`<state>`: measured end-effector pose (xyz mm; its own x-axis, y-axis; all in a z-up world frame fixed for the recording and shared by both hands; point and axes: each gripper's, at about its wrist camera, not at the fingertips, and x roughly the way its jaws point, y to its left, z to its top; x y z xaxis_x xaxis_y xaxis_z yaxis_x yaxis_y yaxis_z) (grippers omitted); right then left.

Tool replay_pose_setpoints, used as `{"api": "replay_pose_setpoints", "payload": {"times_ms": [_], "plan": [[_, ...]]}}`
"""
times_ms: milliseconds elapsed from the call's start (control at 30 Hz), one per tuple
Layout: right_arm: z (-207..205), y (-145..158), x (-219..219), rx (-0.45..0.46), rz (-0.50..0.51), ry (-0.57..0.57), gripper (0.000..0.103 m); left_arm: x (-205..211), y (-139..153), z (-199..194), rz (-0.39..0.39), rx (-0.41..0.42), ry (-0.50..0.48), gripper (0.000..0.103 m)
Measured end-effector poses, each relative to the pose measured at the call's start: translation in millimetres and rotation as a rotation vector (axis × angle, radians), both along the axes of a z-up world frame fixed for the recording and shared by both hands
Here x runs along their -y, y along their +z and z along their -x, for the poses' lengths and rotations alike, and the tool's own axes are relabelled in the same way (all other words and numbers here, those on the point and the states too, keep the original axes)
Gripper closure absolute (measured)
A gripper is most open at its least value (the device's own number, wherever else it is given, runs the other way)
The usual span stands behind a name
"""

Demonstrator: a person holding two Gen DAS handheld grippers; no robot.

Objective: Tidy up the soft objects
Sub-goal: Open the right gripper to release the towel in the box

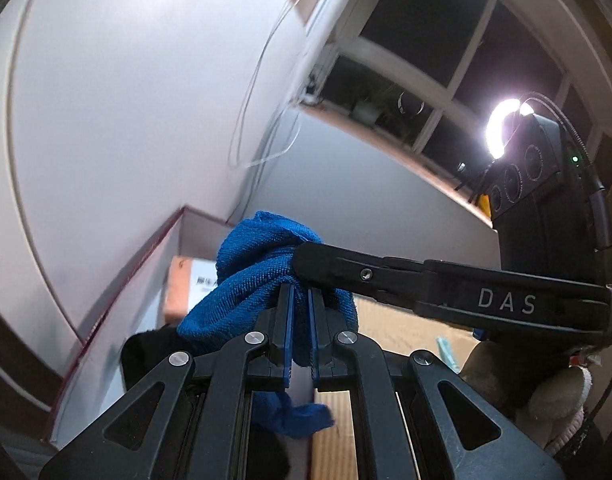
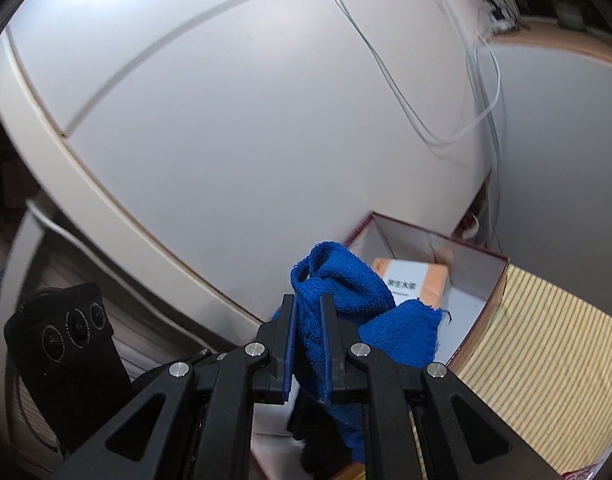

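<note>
Pale grey-white wall point(image 2: 242, 128) fills most of both views, meeting a second wall at a corner; thin white cables point(image 2: 466, 120) hang loose there. Dark window with white frame point(image 1: 426, 60) sits high on the right in the left wrist view, a bright ring lamp point(image 1: 502, 128) glaring beside it.

Yellow striped woven mat point(image 2: 546, 360) covers the surface at lower right, bare and open up to the box wall.

Open white cardboard box with dark red rim point(image 2: 502, 280) stands in the wall corner, its far edges tight to the walls, its near right wall against the mat. Interior floor mostly free; a peach-and-white small carton point(image 2: 418, 280) lies toward the back.

Blue knitted cloth point(image 2: 346, 292), bunched, is held in the air above the box's near side, one loose flap drooping to the right over the opening. Both tools hold it.

Left tongs point(image 1: 300, 316): together, clamped on the blue knitted cloth point(image 1: 258, 272), a tail hanging below the pads.

Right tongs point(image 2: 308, 332): clamped on the same cloth, fabric pinched between blue pads. In the left wrist view its black fingers point(image 1: 330, 264) come in from the right, touching the bundle just above the left tongs.

Something black point(image 2: 318, 432) lies under the cloth; cannot tell what.
</note>
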<state>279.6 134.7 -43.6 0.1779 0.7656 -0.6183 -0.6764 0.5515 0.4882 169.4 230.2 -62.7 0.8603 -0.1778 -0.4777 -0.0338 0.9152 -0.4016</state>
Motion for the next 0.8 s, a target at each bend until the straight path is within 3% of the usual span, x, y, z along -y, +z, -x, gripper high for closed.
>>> {"api": "replay_pose_setpoints", "payload": {"times_ms": [233, 433, 500, 567, 633, 700, 800], "plan": [[-18.4, -34.2, -17.9, -0.028, 0.085, -0.016, 0.093, -4.2, -29.3, -21.7, -0.027, -0.1, 0.028, 0.098], [-29.9, -51.1, -21.1, -0.027, 0.145, -0.047, 0.09, -4.5, -36.4, -27.0, -0.034, -0.154, 0.03, 0.097], [-32.2, -55.0, -18.7, -0.039, 0.147, -0.058, 0.089, -4.7, -35.5, -26.3, -0.043, -0.166, 0.042, 0.088], [-34.1, -55.0, -15.2, -0.04, 0.151, -0.065, 0.077, -5.3, -35.6, -24.4, -0.041, -0.178, 0.05, 0.077], [-32.9, -51.1, -10.4, -0.016, 0.153, -0.076, 0.057, -6.4, -36.7, -22.9, -0.035, -0.188, 0.056, 0.068], [-30.8, -46.0, -4.9, 0.01, 0.151, -0.09, 0.049, -7.2, -36.3, -20.3, -0.035, -0.19, 0.067, 0.058], [-28.6, -39.7, 5.6, 0.026, 0.15, -0.106, 0.048, -7.8, -34.1, -15.1, -0.02, -0.189, 0.073, 0.048]]}}
